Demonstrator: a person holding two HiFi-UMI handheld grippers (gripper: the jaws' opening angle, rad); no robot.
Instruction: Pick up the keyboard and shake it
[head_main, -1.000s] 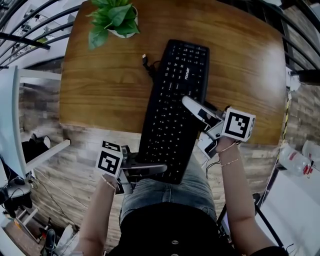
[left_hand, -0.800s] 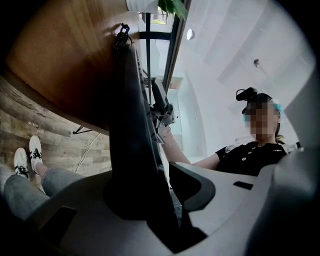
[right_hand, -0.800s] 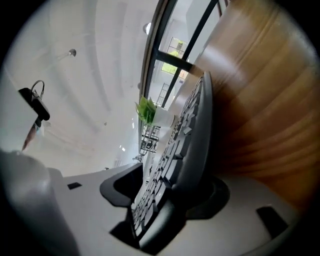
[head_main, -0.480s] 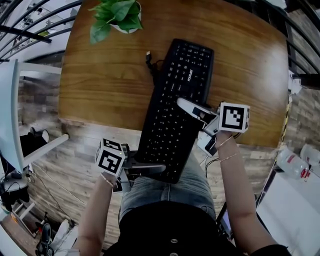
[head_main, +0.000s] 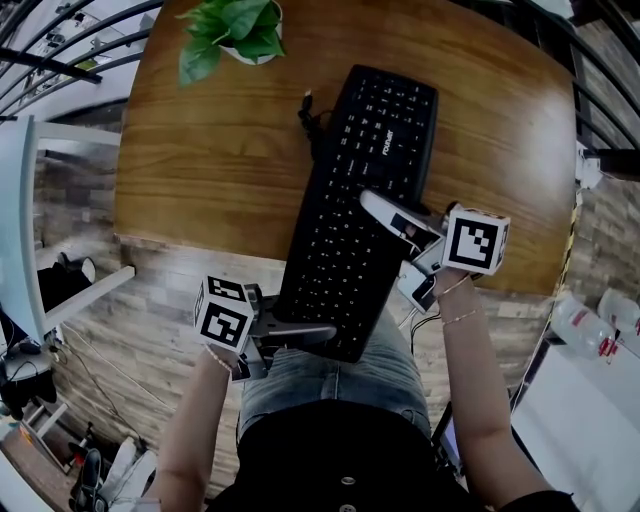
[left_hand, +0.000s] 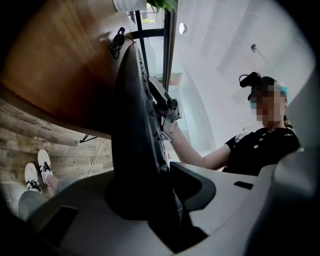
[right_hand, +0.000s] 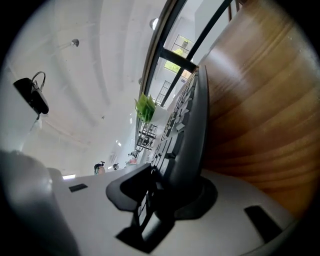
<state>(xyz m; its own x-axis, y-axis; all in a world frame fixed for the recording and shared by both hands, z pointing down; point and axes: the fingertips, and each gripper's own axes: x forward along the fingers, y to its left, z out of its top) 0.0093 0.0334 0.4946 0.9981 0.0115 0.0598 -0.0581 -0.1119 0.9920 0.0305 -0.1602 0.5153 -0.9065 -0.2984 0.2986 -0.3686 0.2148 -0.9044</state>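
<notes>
1. The black keyboard (head_main: 360, 210) lies slantwise across the near edge of the wooden table (head_main: 200, 150), with its near end jutting out over the person's lap.
2. The left gripper (head_main: 328, 333) grasps that near end. In the left gripper view its jaws have just eased slightly wider, yet both pads sit on the keyboard's edge.
3. The right gripper (head_main: 372, 202) clamps the keyboard's right long edge. Its jaws have just been closing onto it.
4. Compared with a second ago, the keyboard's far end and cable plug (head_main: 307, 97) have swung towards the right and further away, off from the potted plant (head_main: 235, 30).
5. Whether the keyboard has left the table cannot be told.
</notes>
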